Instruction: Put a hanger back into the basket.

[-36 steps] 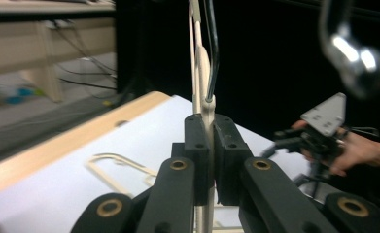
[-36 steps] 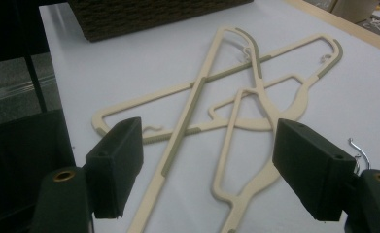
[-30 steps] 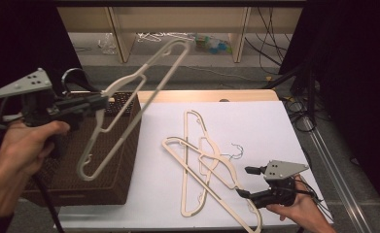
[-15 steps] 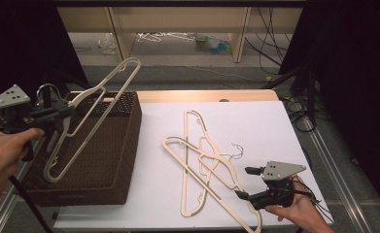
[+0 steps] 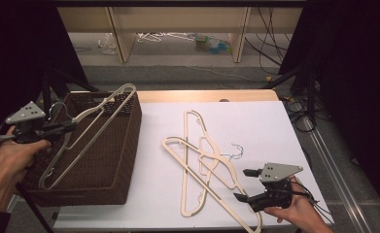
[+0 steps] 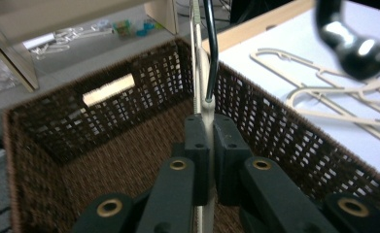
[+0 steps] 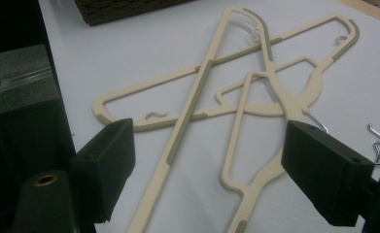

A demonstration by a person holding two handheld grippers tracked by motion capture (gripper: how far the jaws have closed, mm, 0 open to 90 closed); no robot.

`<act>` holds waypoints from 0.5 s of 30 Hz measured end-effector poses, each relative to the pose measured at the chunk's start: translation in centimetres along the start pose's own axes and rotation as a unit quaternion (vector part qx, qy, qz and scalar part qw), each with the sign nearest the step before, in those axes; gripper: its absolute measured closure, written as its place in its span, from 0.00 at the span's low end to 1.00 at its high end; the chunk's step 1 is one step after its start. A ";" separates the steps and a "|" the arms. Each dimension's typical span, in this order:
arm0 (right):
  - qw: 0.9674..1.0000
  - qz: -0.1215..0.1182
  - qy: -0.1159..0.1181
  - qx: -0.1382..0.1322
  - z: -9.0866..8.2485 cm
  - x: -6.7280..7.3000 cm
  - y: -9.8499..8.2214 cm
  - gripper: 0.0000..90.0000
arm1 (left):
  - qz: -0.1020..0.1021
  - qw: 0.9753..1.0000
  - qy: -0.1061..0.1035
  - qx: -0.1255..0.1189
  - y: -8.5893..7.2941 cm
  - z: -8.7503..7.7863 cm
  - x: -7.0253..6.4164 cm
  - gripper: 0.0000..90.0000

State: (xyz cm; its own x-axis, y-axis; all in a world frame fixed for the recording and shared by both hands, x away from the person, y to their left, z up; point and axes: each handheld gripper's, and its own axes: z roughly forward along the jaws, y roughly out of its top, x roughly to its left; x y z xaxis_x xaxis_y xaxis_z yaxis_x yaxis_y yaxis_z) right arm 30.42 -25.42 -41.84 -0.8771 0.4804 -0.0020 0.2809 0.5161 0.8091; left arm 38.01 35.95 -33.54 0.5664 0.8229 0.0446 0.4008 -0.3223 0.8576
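Observation:
My left gripper point(image 5: 67, 128) is shut on the neck of a cream plastic hanger point(image 5: 93, 127). It holds the hanger slanted over the brown wicker basket point(image 5: 129, 150), with the lower end down inside. In the left gripper view the pads point(image 6: 197, 145) clamp the hanger's neck point(image 6: 205, 109) above the basket's floor. A loose pile of cream hangers point(image 5: 204, 160) lies on the white table. My right gripper point(image 5: 242, 184) hovers open at the pile's near end. Its jaws have just opened a little wider. They straddle the hangers point(image 7: 202, 92) without touching them.
The basket sits at the table's left edge, against the white sheet point(image 5: 260, 121). Behind the table are a wooden shelf unit point(image 5: 122, 29) and floor clutter. Cables point(image 5: 299, 114) trail along the right side. A metal hook point(image 5: 236, 150) sticks out of the pile.
My left gripper has carried its hanger left and down, from high over the table's edge to low over the basket. The right hand has stayed in place.

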 end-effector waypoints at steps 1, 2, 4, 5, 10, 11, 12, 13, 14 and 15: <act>1.000 0.000 0.002 0.001 0.0 0.0 0.0 0.23 | 0.000 1.000 0.000 0.000 0.0 0.0 0.0 0.95; 1.000 0.000 0.002 0.001 0.0 0.0 0.0 0.23 | 0.002 1.000 0.000 0.003 -0.2 0.2 0.1 0.95; 1.000 -0.002 0.002 0.005 0.1 0.1 0.0 0.24 | 0.000 1.000 0.003 0.008 -0.4 0.4 0.2 0.95; 1.000 -0.003 0.003 0.006 0.1 0.1 0.0 0.24 | -0.007 1.000 0.002 0.008 -0.7 0.6 0.3 0.95; 1.000 -0.003 0.004 0.006 0.1 0.1 -0.1 0.24 | -0.008 1.000 0.013 0.026 -1.2 0.9 1.1 0.95; 1.000 -0.003 0.004 0.006 0.1 0.1 -0.1 0.24 | -0.010 0.999 0.012 0.029 -1.3 1.0 1.2 0.95; 1.000 -0.004 0.004 0.006 0.1 0.1 -0.1 0.24 | -0.005 1.000 0.004 0.028 -1.6 1.2 1.5 0.95; 1.000 -0.004 0.004 0.006 0.1 0.1 -0.1 0.24 | -0.005 1.000 0.004 0.028 -1.6 1.2 1.5 0.95; 1.000 -0.003 0.007 0.008 0.2 0.1 -0.1 0.24 | -0.017 0.999 0.005 0.030 -1.8 1.3 1.4 0.95; 1.000 -0.004 0.006 0.008 0.2 0.1 -0.1 0.24 | -0.008 0.999 -0.001 0.036 -2.1 1.9 1.5 0.95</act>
State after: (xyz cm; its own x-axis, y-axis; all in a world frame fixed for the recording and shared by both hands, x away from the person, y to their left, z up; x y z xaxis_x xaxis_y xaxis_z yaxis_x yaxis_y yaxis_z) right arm 30.38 -25.26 -42.07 -0.8841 0.4673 -0.0016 0.2791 0.5310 0.8001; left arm 39.34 36.98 -36.22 0.5612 0.8271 0.0305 0.4600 -0.3423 0.8193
